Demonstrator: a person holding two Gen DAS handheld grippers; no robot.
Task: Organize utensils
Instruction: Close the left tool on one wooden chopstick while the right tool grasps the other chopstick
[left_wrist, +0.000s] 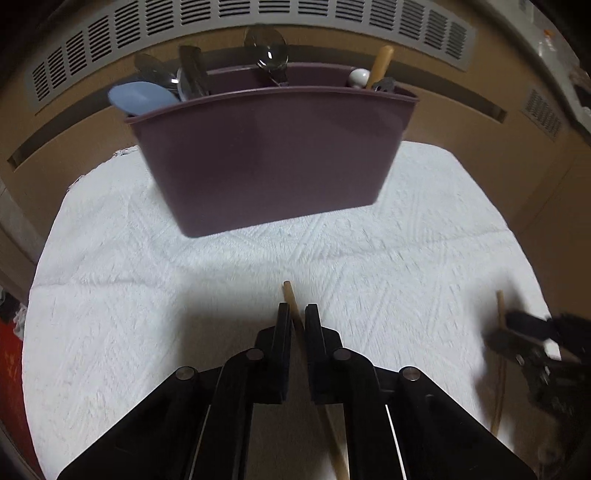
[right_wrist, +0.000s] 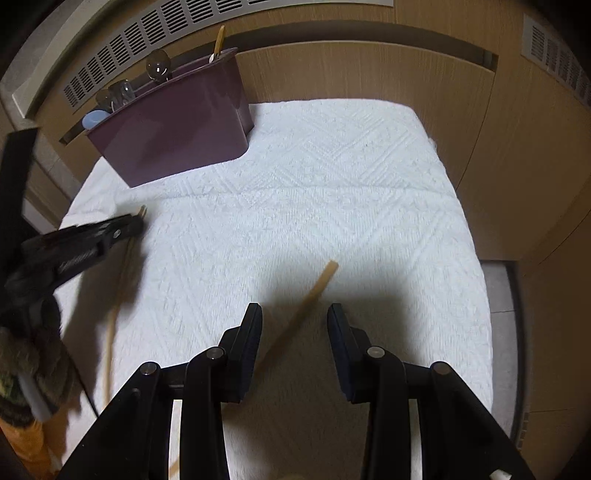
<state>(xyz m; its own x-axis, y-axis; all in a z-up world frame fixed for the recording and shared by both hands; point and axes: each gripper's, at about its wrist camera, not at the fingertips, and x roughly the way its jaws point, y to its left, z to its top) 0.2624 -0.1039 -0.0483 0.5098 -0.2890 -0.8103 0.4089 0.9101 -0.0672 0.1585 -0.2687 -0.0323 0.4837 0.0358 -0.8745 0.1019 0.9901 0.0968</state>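
Two chopsticks remain out. We note the left gripper (left_wrist: 297, 321) clamped on one chopstick (left_wrist: 291, 301), ready for the purple holder (left_wrist: 266, 155) directly ahead. The right gripper (right_wrist: 294, 321) stands apart, the other chopstick (right_wrist: 314, 291) lying between its fingers, ungrasped.

**Dim room, bright cloth, smeared edges**

Light falls from above, casting soft dark shadows ahead of each gripper on the white cloth (left_wrist: 129, 295). The cloth nearly washes out. Corners fade to black and straight lines bow. Motion blur smears the right gripper (left_wrist: 524, 332) and the chopstick (right_wrist: 314, 291).
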